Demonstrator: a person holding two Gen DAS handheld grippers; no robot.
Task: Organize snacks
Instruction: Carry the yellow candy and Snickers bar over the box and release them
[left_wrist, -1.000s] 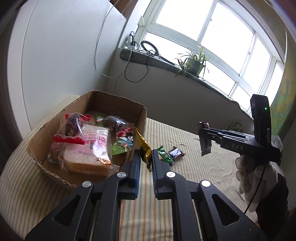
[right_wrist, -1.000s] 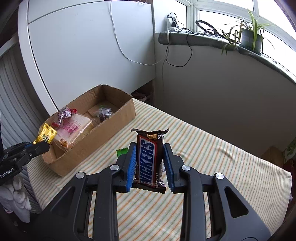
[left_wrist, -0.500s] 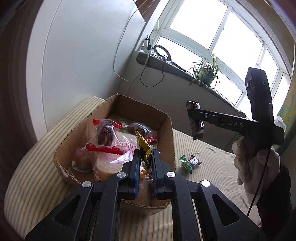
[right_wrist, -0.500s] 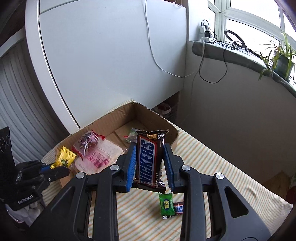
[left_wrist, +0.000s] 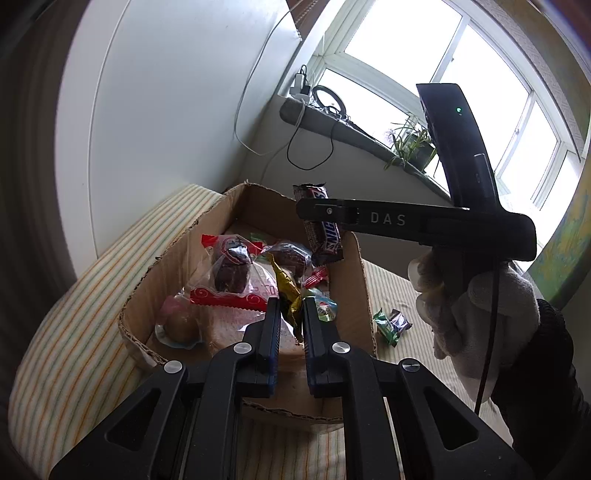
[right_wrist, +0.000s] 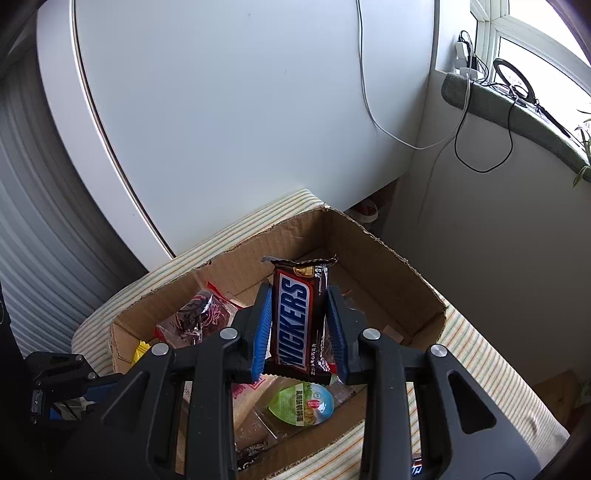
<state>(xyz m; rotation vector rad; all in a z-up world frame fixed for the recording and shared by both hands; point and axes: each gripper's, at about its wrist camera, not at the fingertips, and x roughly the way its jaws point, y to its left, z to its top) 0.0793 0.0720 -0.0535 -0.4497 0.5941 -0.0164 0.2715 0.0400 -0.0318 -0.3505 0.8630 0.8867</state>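
Note:
A brown cardboard box (left_wrist: 354, 295) (right_wrist: 402, 273) sits on a striped cloth and holds several wrapped snacks, among them clear bags with red trim (left_wrist: 229, 280) (right_wrist: 195, 314). My left gripper (left_wrist: 290, 314) is shut on a gold-wrapped candy (left_wrist: 286, 291) above the box's near part. Over the far side of the box hangs a Snickers bar (right_wrist: 297, 325) (left_wrist: 321, 225), upright, with my right gripper (right_wrist: 297, 332) (left_wrist: 317, 212) shut on it. In the right wrist view the left gripper (right_wrist: 122, 376) shows at the lower left with a yellow wrapper (right_wrist: 142, 349) at its tip.
Small green and dark candies (left_wrist: 391, 325) lie on the striped cloth right of the box. A white cabinet (right_wrist: 240, 110) stands behind it. A gloved hand (left_wrist: 476, 314) holds the right gripper. A sill with cables and a plant (left_wrist: 410, 144) runs under the window.
The right gripper has carried the Snickers bar leftward from beside the box to above its inside. The left gripper with the gold candy has shifted a little further over the box.

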